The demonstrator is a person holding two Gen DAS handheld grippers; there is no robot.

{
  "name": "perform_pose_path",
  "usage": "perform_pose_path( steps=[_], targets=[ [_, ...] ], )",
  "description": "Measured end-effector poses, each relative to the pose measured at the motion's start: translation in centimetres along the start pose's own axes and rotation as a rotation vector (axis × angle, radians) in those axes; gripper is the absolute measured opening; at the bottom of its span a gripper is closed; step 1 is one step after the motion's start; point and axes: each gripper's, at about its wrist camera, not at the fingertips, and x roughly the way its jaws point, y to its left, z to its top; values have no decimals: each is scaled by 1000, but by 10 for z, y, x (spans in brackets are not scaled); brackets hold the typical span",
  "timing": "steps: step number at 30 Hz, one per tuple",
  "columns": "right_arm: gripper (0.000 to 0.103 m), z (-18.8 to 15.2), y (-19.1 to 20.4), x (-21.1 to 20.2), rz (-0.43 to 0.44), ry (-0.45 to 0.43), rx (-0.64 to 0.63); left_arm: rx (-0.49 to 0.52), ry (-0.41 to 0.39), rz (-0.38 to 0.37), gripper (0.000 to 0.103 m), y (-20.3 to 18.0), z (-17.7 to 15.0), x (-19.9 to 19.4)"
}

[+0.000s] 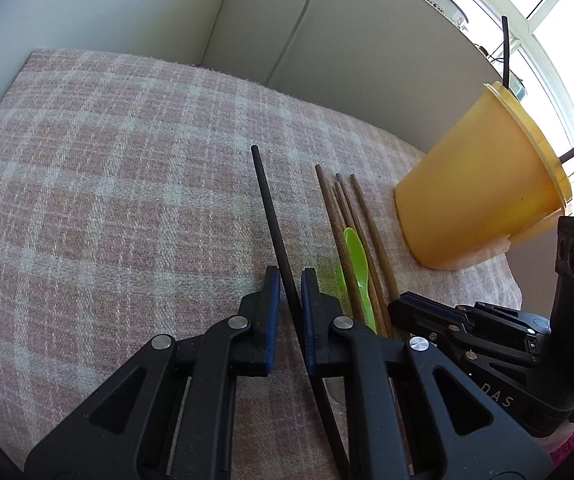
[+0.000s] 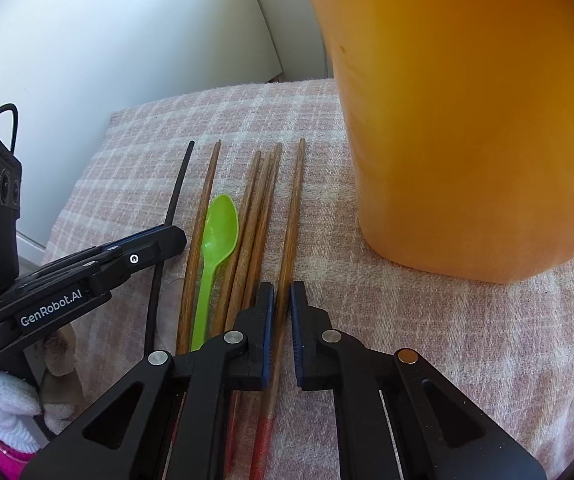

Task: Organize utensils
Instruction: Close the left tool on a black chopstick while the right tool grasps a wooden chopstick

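Observation:
A black chopstick (image 1: 273, 220) lies on the pink plaid cloth (image 1: 127, 184) between the fingers of my left gripper (image 1: 287, 276), which is open around it with small gaps. It also shows in the right wrist view (image 2: 175, 200). My right gripper (image 2: 282, 292) is open around the rightmost brown chopstick (image 2: 293, 208). Several brown chopsticks (image 2: 255, 216) and a green plastic spoon (image 2: 217, 232) lie side by side between the two grippers. A yellow cup (image 1: 487, 184) stands to the right with two sticks in it; it fills the right wrist view (image 2: 467, 120).
White walls (image 1: 127, 8) stand behind the cloth. A window (image 1: 547, 40) is at the far right. The cloth's far edge (image 1: 147, 58) is near the wall. The left gripper's body (image 2: 67, 280) is close beside the utensils.

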Motion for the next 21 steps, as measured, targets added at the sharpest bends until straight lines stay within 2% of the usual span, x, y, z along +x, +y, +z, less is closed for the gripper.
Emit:
perform_pose_path(
  steps=[3, 6, 12, 14, 18, 21],
  targets=[
    [7, -2, 9, 1, -46, -10, -48, -17, 9, 4, 9, -3, 3, 2],
    [7, -4, 18, 1, -95, -29, -99, 19, 1, 18, 9, -7, 5, 4],
    [5, -6, 13, -5, -59, -37, -69, 2, 4, 5, 7, -2, 8, 4],
    [5, -7, 13, -10, -49, -42, -64, 29, 26, 31, 7, -4, 11, 4],
    [5, -9, 15, -19, -48, -55, -82, 110, 119, 108, 11, -19, 23, 10],
    [5, -13, 16, -25, -54, -65, -100, 235, 147, 167, 11, -32, 24, 14]
  ],
)
